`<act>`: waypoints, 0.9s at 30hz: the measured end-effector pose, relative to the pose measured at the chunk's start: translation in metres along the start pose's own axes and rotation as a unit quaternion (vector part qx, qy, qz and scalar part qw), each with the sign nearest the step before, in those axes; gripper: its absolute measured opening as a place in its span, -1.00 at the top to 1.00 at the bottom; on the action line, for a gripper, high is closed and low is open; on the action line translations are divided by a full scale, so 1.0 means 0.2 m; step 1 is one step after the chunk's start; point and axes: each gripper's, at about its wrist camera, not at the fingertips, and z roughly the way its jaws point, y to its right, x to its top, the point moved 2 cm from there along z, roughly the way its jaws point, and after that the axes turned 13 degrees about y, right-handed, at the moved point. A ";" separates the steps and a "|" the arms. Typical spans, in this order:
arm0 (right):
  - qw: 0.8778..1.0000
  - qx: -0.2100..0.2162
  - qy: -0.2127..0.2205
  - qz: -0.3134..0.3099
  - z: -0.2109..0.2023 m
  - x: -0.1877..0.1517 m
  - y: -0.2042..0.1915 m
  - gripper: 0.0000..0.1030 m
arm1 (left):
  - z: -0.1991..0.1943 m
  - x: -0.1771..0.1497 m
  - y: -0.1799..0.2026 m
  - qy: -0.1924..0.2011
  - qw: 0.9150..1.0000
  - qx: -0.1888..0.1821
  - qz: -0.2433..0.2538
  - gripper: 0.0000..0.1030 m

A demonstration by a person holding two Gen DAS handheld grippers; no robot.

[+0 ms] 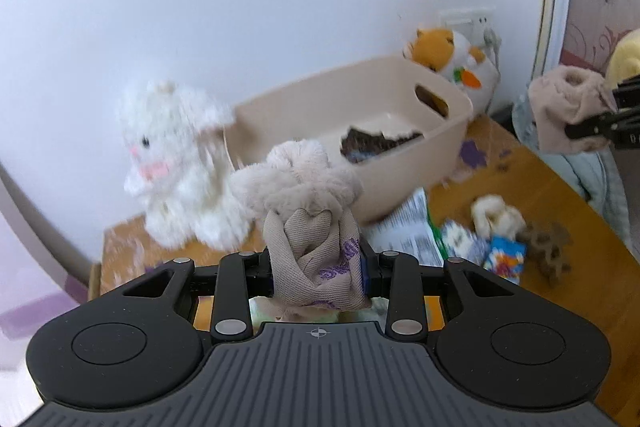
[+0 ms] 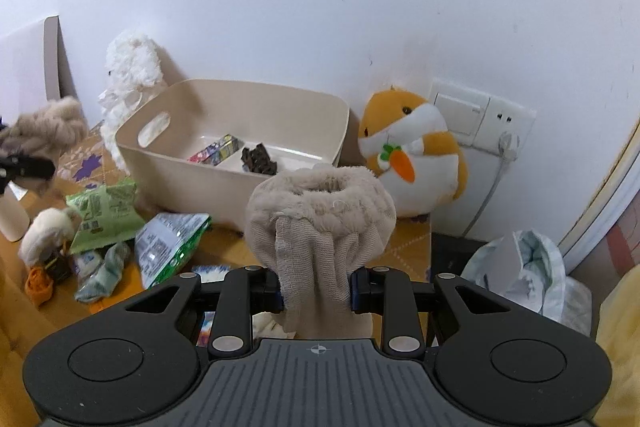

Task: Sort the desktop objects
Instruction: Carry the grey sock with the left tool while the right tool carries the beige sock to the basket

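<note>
Clearly, each hand-held tool was clamped on a beige sock: the left gripper (image 1: 318,267) pinched a knotted sock (image 1: 308,227), and the right gripper (image 2: 316,287) pinched a rolled sock (image 2: 320,223), both above the cluttered desk (image 2: 228,247) short of the cream bin (image 2: 240,131). Because each held only a fabric fold, a sock might have slipped free and dropped among the snack packets (image 2: 168,247).

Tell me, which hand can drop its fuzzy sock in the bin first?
Probably the right hand-held gripper: its beige sock hangs just before the beige bin. The left hand-held gripper looks further back.
</note>
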 end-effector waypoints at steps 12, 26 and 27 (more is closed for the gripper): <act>0.999 -0.009 0.033 -0.011 0.18 0.19 0.01 0.49 | 0.22 0.20 0.01 0.044 0.999 0.020 0.009 0.32; 0.998 -0.002 0.033 -0.052 0.55 0.32 -0.13 0.48 | 0.62 0.25 0.00 0.010 0.999 0.043 -0.027 0.32; 0.998 -0.001 0.032 -0.056 0.57 0.33 -0.13 0.48 | 0.65 0.25 -0.01 0.006 0.999 0.046 -0.029 0.31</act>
